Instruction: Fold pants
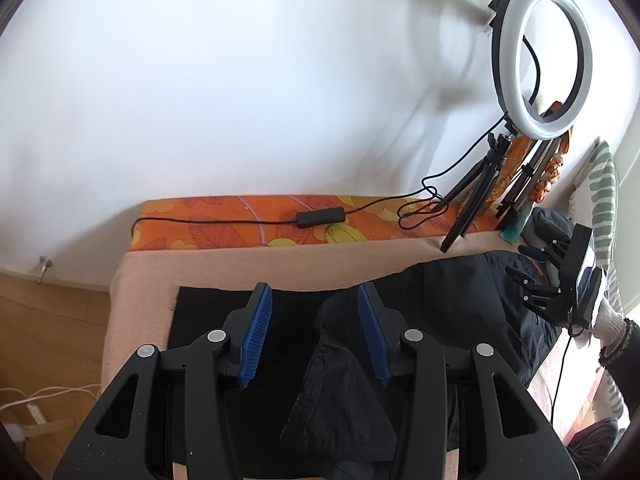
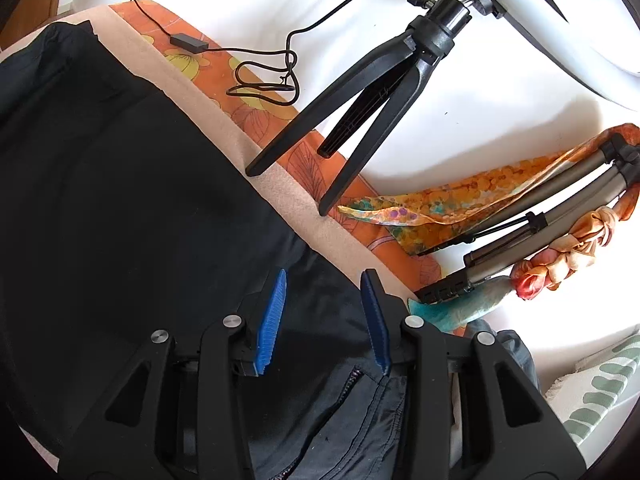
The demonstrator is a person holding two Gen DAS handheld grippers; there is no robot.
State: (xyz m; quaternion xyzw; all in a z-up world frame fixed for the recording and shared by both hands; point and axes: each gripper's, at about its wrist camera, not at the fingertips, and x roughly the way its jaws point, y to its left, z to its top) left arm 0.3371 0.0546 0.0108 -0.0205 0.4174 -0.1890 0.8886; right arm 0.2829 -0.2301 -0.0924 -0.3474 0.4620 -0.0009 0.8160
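Over the dark pants (image 1: 440, 300), which lie spread on a beige blanket (image 1: 240, 268) with a black cloth (image 1: 208, 312) beneath their left end, the left gripper (image 1: 316, 332) hangs with its blue fingers (image 1: 256, 336) apart, holding nothing. Further right, the right gripper (image 2: 326, 320) hovers above the zipper end, fingers (image 2: 272, 324) likewise spread wide. A ring light (image 1: 544, 56) on a small tripod (image 2: 360, 92) stands behind.

1. Pants (image 1: 440, 300): 1 pr, dark.
2. Grippers: 2, left gripper (image 1: 316, 300) & right gripper (image 2: 324, 284), w/ 2 blue pads each.
3. Ring light (image 1: 544, 56): 1, on 1 small black tripod (image 2: 360, 120).
4. Folded grey tripod (image 2: 540, 232): 1.
5. Cable remote (image 1: 320, 218): 1.
6. Black mat (image 1: 224, 312): 1.
7. Scarves: at least 2, e.g. patterned scarf (image 2: 460, 204).
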